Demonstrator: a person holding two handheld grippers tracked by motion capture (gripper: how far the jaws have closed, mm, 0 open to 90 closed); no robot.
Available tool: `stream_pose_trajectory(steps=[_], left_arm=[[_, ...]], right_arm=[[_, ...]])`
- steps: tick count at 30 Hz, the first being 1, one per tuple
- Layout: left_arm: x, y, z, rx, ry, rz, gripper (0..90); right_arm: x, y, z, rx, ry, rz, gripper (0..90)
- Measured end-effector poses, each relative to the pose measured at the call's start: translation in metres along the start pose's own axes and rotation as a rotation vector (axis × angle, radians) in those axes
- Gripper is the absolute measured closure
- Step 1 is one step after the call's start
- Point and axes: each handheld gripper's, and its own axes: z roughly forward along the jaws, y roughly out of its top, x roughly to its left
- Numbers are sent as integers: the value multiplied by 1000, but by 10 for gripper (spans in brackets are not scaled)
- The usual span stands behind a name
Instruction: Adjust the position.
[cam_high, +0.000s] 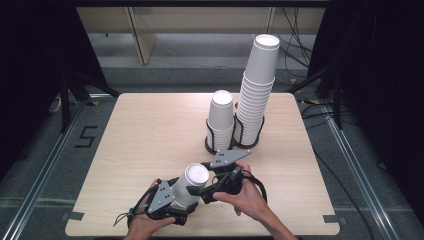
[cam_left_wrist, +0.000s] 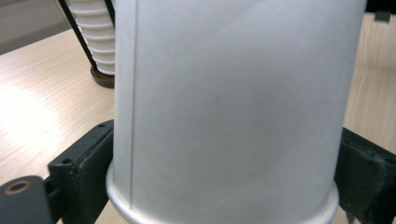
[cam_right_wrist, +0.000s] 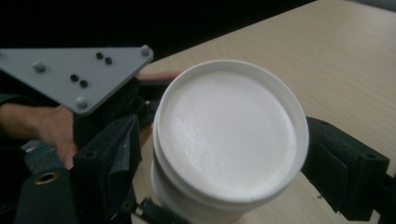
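At the near edge of the table (cam_high: 135, 130), the left gripper (cam_high: 172, 202) pinches a white paper cup (cam_high: 189, 186) low on its wall, close to the rim. In the left gripper view both black jaws press against the cup's sides just above the rolled rim. The cup is upside down and tilted, its closed bottom pointing up and away from the person.

Just beside it, the right gripper (cam_high: 206, 192) reaches in from the other side. In the right gripper view its jaws stand on either side of the cup's bottom end; whether they press on the cup or only flank it I cannot tell. The person's hands hold both grippers close together, near the table's front middle.

Farther back, right of centre, a short stack of cups (cam_high: 221, 120) stands upside down in a black wire holder (cam_high: 214, 141). Touching it on the right is a much taller stack (cam_high: 257, 90) in a second holder (cam_high: 249, 140), leaning slightly right at the top.
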Motion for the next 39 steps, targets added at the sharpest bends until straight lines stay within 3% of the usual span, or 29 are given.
stream_pose_trajectory(steps=[1,2,4,7,8,9,14,15,20,26,33,39], left_arm=[[0,0,0,11,-3,22,70],[-1,0,-1,27,-6,32,71],[-3,0,0,35,-15,52,72],[-6,1,0,47,-30,79,71],[-7,0,0,46,-31,80,70],[-6,0,0,45,-44,80,68],[-5,-1,0,-39,-61,28,32],[-5,-1,-1,-67,-57,20,26],[-4,2,-3,-197,-55,-17,16],[-5,4,-2,-248,-43,-46,10],[-3,5,-7,-257,-36,-18,23],[-1,5,-10,-216,-38,13,48]], right_arm=[[-2,0,-1,10,27,-20,166],[-3,0,-3,10,18,-26,169],[-3,0,-4,32,41,-4,167],[-4,-2,-1,56,60,-18,208],[-3,-3,-1,58,58,5,235],[-3,-3,0,44,69,-4,239],[-6,0,-6,34,64,21,252],[-6,1,-7,26,74,47,254],[-9,6,-18,-75,104,112,258],[-7,8,-20,-127,110,126,260],[-13,6,-20,-145,155,177,259],[-16,4,-19,-136,160,190,255]])
